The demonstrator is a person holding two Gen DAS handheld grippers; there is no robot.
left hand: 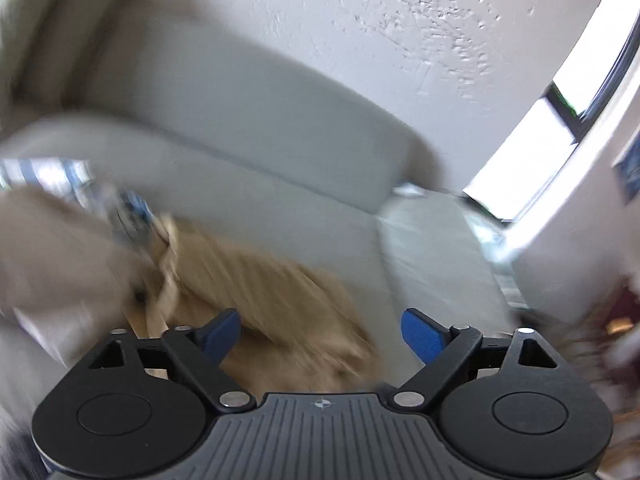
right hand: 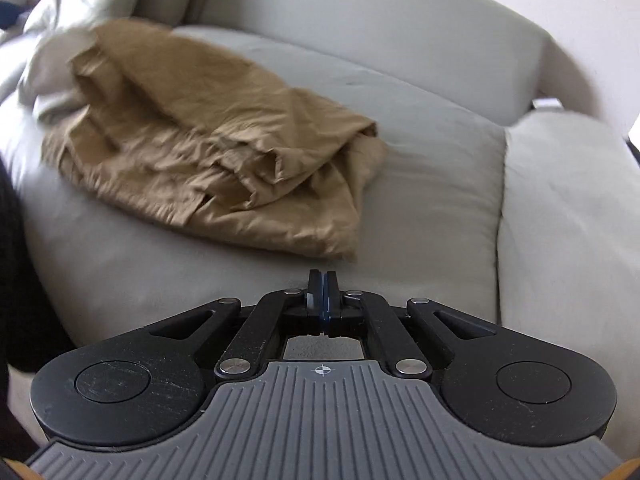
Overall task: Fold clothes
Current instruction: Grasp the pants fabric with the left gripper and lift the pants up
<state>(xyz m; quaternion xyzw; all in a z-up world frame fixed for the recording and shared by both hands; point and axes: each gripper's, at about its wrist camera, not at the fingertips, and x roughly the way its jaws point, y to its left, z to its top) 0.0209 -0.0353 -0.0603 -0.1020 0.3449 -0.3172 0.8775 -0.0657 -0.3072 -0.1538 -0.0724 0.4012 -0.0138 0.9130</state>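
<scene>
Nearest the lens in the right wrist view: right gripper (right hand: pixel 323 280), blue pads pressed flat together, nothing between them, tips just short of the near hem of the tan garment (right hand: pixel 224 148). Not touching cloth.

Tan garment: lying in a loose, rumpled heap on the seat of the grey sofa (right hand: pixel 440 184), doubled over itself with an open fold facing the camera, far edge up against a pale cushion or cloth (right hand: pixel 52 92) at the back left. Not a neat fold; layers askew, one corner bulging to the right.

Left gripper (left hand: pixel 320 334), in the left wrist view: jaws spread wide, blue pads well apart, garment (left hand: pixel 280 304) blurred beyond and below the gap, no cloth pinched. To the left of that view, a blurred striped blue-and-white item (left hand: pixel 56 176) and a beige mass in front of it; too smeared to name.

Step in hand, as a judgement: between grasps, garment lying free and neither tool gripping, likely just ahead of re-gripping for another fold or a tidy-up.

Next move probably calls for: opening the right jaws, picking two matching corners or an edge of the top layer, lifting evenly so layers do not slide, and laying flat on the bare seat to the right.

Beyond: sofa backrest, textured white wall (left hand: pixel 400 40), bright window (left hand: pixel 528 160) at right.
</scene>
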